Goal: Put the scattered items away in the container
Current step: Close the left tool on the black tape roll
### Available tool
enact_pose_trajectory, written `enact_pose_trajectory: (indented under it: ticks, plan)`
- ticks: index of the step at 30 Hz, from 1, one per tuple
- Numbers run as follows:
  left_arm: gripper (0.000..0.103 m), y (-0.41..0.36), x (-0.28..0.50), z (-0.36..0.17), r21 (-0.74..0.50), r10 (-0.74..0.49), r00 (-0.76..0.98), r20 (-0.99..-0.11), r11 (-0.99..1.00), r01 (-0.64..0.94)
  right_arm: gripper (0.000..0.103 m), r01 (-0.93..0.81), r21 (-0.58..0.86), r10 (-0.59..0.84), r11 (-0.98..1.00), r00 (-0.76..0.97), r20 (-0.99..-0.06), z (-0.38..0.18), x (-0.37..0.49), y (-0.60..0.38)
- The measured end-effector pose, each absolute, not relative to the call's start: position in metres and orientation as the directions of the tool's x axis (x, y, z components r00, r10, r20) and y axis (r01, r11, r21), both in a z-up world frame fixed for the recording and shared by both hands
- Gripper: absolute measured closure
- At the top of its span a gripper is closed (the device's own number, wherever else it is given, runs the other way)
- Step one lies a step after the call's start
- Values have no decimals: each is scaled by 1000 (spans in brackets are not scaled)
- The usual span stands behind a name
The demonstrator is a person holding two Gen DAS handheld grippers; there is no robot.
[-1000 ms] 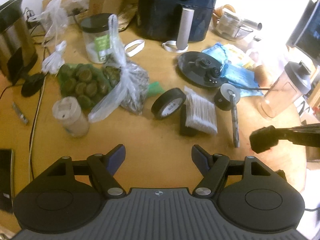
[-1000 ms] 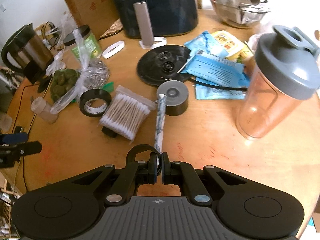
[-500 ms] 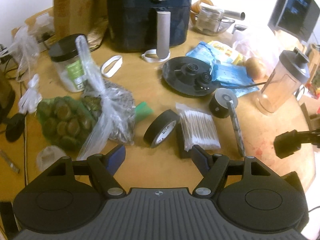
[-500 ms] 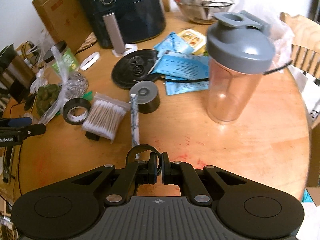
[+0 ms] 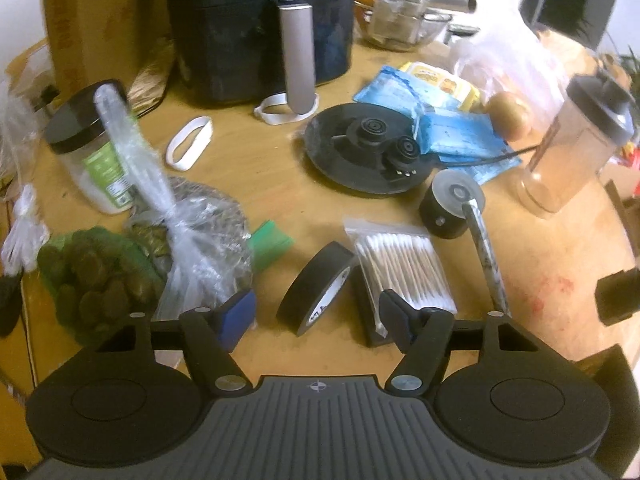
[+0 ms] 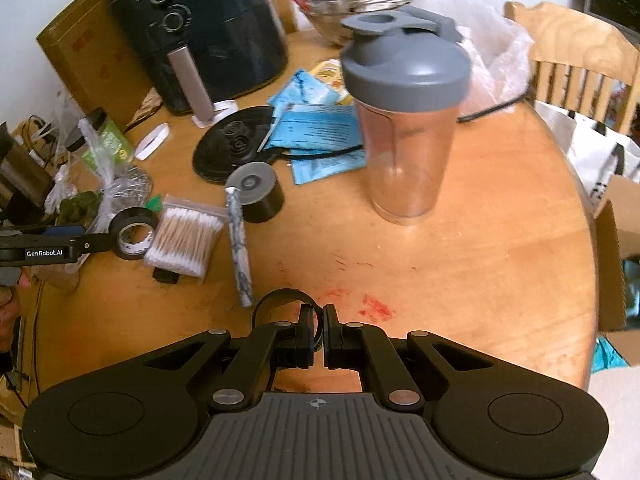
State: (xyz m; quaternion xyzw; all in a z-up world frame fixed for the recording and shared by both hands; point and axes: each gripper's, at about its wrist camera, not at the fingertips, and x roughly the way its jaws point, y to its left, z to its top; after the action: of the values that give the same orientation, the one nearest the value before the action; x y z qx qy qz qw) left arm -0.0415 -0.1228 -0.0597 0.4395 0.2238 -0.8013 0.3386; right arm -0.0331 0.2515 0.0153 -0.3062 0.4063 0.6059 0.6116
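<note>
A black tape roll (image 5: 316,284) stands on edge on the wooden table, between the fingers of my left gripper (image 5: 316,312). Its jaws are closing and the pads are not touching the roll. Beside the roll lie a bag of cotton swabs (image 5: 404,272), a marbled stick (image 5: 486,256) and a black cylinder with a grey top (image 5: 452,204). My right gripper (image 6: 318,322) is shut on a thin black ring (image 6: 280,296) above bare table. An open cardboard box (image 6: 616,248) sits off the table's right edge.
A shaker bottle (image 6: 404,120) stands just ahead of the right gripper. Farther back are an air fryer (image 5: 260,28), a kettle base (image 5: 368,148), blue packets (image 5: 460,132), bags of green items (image 5: 96,276) and a jar (image 5: 92,152). A wooden chair (image 6: 576,60) stands at right.
The left gripper came forward and down over the tape roll, and its jaws narrowed a little. The right gripper swung right toward the shaker bottle, still holding the black ring.
</note>
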Motion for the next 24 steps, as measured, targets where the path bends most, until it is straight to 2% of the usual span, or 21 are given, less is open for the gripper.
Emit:
enact_pose_trajectory:
  ticks: [2,8,9,11,16,24]
  plan:
    - [37,-124,-45,-62,-53,-346,-383,-856,-679,732,96,-989,117,492,94,-56,-869,15,-30,249]
    - [48,-129,-54,-71,-47,-326,-388,-862,-712,701,96,-983,115,493,144,-30,-869,13,-22,242]
    - [55,-130,-55,-72,-44,-323,-387,-863,-716,696,96,-982,114,493,151,-25,-870,13,-21,241]
    - [60,-131,-57,-73,-38,-321,-387,-864,-726,686,96,-980,113,492,167,-17,-871,12,-19,238]
    - [83,-133,-60,-75,-37,-309,-400,-863,-751,659,96,-974,109,491,199,3,-871,12,-16,231]
    - [85,-131,-58,-75,-45,-306,-413,-858,-756,653,96,-970,104,489,219,17,-872,14,-13,224]
